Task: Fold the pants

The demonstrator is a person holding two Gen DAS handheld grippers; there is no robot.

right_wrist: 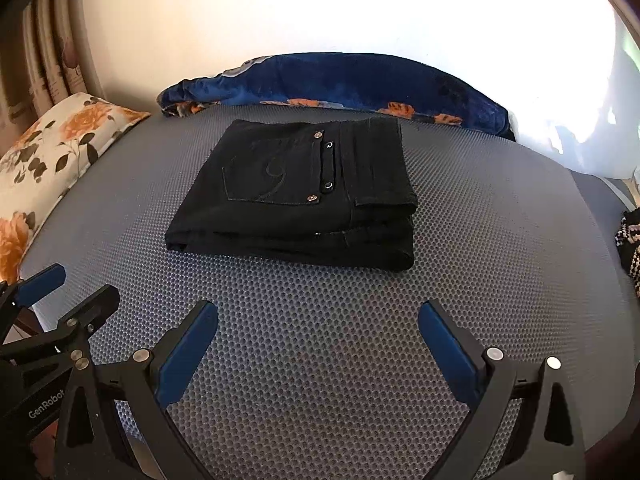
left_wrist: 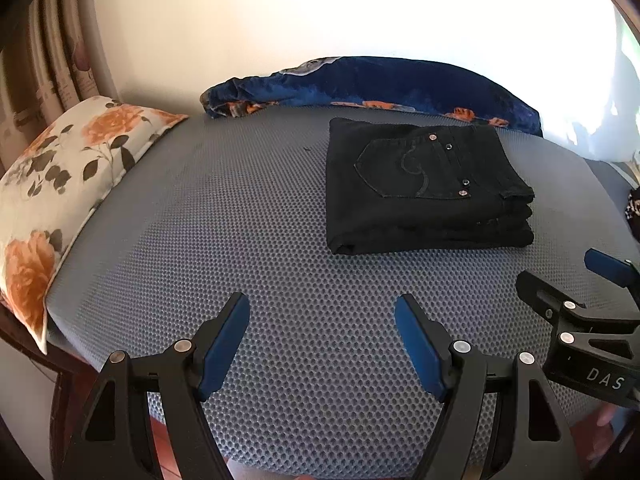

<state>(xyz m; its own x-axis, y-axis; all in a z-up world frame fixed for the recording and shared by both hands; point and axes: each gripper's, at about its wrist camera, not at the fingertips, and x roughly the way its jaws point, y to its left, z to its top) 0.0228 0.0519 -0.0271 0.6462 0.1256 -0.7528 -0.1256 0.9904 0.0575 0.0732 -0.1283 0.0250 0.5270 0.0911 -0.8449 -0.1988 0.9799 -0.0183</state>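
Black pants [left_wrist: 428,188] lie folded into a compact stack on the grey mesh mattress [left_wrist: 240,240], back pocket and rivets facing up. They also show in the right wrist view [right_wrist: 296,196]. My left gripper [left_wrist: 322,308] is open and empty, hovering over the mattress near its front edge, short of and left of the pants. My right gripper [right_wrist: 318,316] is open and empty, in front of the pants. Each gripper appears at the edge of the other's view: the right one [left_wrist: 568,280] and the left one [right_wrist: 76,284].
A floral pillow [left_wrist: 60,184] lies at the left end of the mattress. A bunched blue blanket [left_wrist: 380,84] lies along the far edge by the wall. Curtains hang at the far left. A patterned cloth [right_wrist: 630,240] sits at the right edge.
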